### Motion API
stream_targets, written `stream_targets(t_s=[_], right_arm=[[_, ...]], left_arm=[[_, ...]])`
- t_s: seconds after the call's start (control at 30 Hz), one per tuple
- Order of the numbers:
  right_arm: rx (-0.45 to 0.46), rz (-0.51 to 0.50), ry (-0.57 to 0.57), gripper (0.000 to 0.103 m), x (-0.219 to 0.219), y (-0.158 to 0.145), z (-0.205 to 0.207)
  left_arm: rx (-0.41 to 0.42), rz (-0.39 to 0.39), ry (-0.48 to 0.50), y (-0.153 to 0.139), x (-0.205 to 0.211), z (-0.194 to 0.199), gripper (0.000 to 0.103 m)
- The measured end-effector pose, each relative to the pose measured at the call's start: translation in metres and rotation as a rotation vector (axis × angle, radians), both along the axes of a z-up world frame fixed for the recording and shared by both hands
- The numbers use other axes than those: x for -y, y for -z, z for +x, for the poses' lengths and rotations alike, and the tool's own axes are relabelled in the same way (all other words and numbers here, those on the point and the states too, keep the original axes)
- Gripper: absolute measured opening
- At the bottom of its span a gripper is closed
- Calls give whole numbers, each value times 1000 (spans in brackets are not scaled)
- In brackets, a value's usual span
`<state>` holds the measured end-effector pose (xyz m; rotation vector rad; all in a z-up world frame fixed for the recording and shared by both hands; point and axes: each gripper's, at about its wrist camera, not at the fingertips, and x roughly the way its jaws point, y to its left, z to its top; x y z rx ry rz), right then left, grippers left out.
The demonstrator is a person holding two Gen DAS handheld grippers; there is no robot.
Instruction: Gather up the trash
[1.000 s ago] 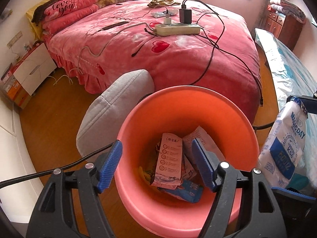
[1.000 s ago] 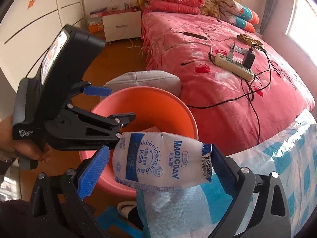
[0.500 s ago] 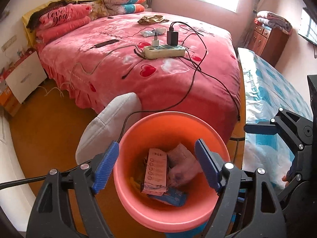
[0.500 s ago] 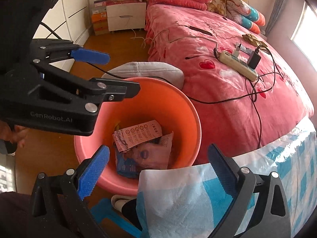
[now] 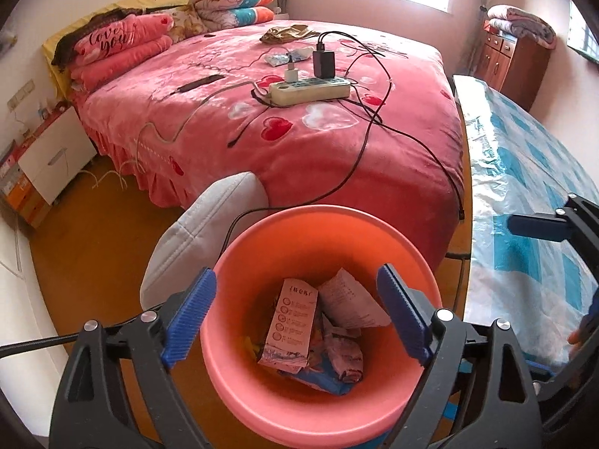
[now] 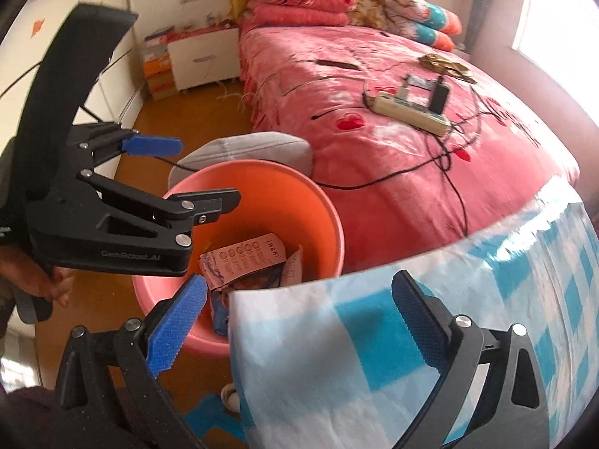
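Observation:
A pink bucket (image 5: 322,239) stands on the floor between the bed and the table. In it lie a pink printed wrapper (image 5: 294,321), a white paper (image 5: 352,307) and a blue-and-white packet (image 5: 322,374). My left gripper (image 5: 295,318) hovers above the bucket's mouth; its jaws are opening and nothing is between them. The right wrist view shows this left gripper (image 6: 179,172) over the bucket (image 6: 262,194) from the side. My right gripper (image 6: 299,321) is open and empty above the corner of the checked tablecloth (image 6: 411,262). One of its blue pads (image 5: 539,224) shows at the right edge.
A bed with a pink blanket (image 5: 299,142) carries a power strip (image 5: 310,89) and trailing black cables. A grey cushion (image 5: 202,232) leans beside the bucket. A white nightstand (image 5: 52,157) stands at the left wall, a wooden cabinet (image 5: 513,52) at the back right. A hand (image 6: 45,284) holds the left gripper.
The right gripper let go of the white-and-blue bag, which dropped towards the bucket, and swung right over the tablecloth. The left gripper's jaws have widened and it has risen a little.

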<state>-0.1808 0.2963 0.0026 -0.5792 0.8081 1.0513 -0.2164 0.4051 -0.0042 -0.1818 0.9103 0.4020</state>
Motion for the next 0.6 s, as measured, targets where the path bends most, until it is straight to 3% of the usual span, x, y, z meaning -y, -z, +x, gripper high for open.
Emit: stream_targets(t_s=[0.2, 0.6], right_arm=[[-42, 60, 102, 98, 30, -9, 12], [-16, 135, 243, 98, 87, -36, 21]], left_arm=[[-1, 87, 10, -11, 14, 10, 92], [55, 163, 44, -48, 43, 29, 96]])
